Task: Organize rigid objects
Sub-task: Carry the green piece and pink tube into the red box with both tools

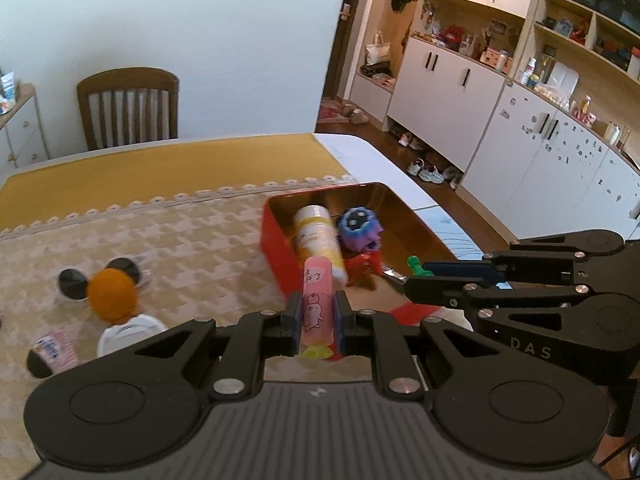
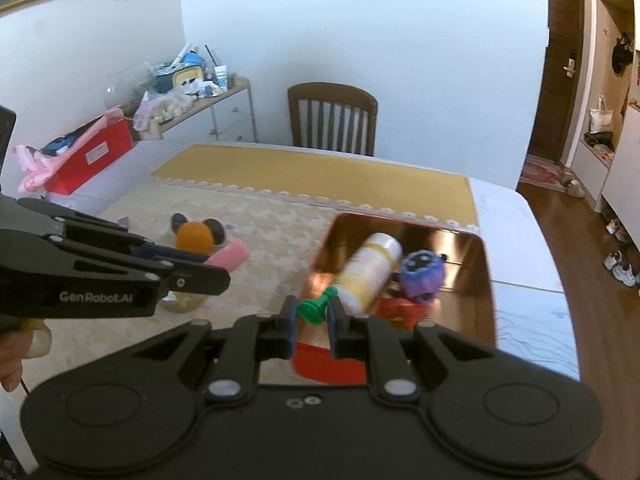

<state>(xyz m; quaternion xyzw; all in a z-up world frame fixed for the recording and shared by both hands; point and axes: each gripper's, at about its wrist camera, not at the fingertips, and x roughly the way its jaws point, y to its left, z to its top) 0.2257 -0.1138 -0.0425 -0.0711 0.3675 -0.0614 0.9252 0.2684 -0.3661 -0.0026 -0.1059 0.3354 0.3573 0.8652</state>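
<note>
My left gripper [image 1: 317,300] is shut on a pink tube [image 1: 316,300] with cartoon drawings, held just in front of the near wall of the red tin [image 1: 276,248]. In the right wrist view that tube [image 2: 234,255] sticks out past the left gripper [image 2: 216,266]. A small green pawn-shaped piece [image 2: 315,308] is clamped in my right gripper [image 2: 313,312], above the tin's near left corner. The gold-lined tin [image 2: 486,276] holds a white and yellow bottle [image 2: 370,268] lying on its side, a purple and blue plush toy [image 2: 422,272] and a red object [image 2: 404,310].
An orange ball with black mouse ears [image 1: 110,294] lies on the patterned cloth left of the tin, with a white cup [image 1: 128,332] and a pink striped cup [image 1: 52,354] nearer. A wooden chair [image 2: 332,120] stands behind the table. The table's right edge [image 2: 532,248] runs close beside the tin.
</note>
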